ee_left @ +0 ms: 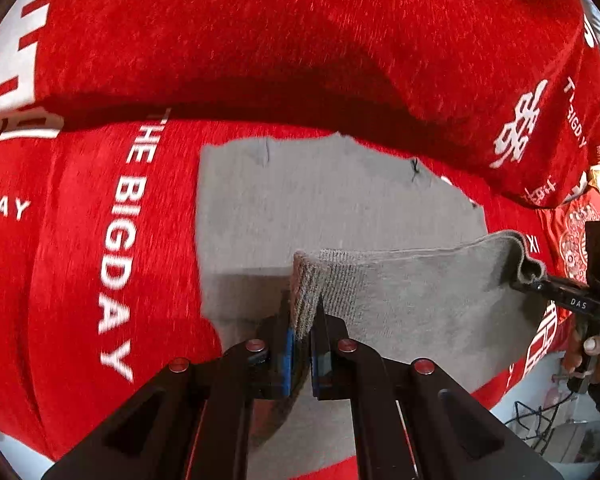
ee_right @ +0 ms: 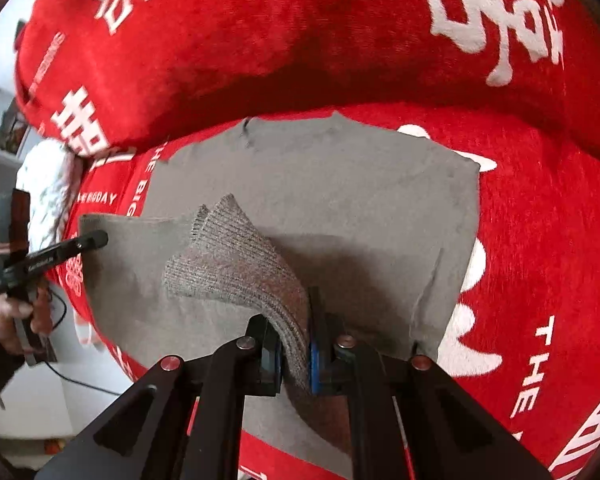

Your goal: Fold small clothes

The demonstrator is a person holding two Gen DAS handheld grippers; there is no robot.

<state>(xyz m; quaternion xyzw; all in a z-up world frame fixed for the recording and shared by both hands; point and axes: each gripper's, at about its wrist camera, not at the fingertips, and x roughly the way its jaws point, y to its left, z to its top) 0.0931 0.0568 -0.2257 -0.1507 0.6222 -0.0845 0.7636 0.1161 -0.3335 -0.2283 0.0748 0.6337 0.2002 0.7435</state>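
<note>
A small grey knit garment (ee_left: 332, 200) lies on a red cover; it also shows in the right wrist view (ee_right: 340, 184). My left gripper (ee_left: 302, 328) is shut on the ribbed hem corner (ee_left: 312, 280) and holds it lifted off the cover. My right gripper (ee_right: 294, 344) is shut on the other ribbed hem corner (ee_right: 236, 248), also lifted. Each gripper shows in the other's view, the right gripper (ee_left: 532, 280) and the left gripper (ee_right: 100, 238), each pinching the raised near edge. The far part of the garment lies flat.
The red plush cover (ee_left: 100, 240) with white lettering spreads all around. A red cushion (ee_left: 300, 40) rises just behind the garment; it also shows in the right wrist view (ee_right: 300, 32). A white fluffy thing (ee_right: 48, 184) lies at the left. Floor and cables (ee_left: 540, 420) show at the right edge.
</note>
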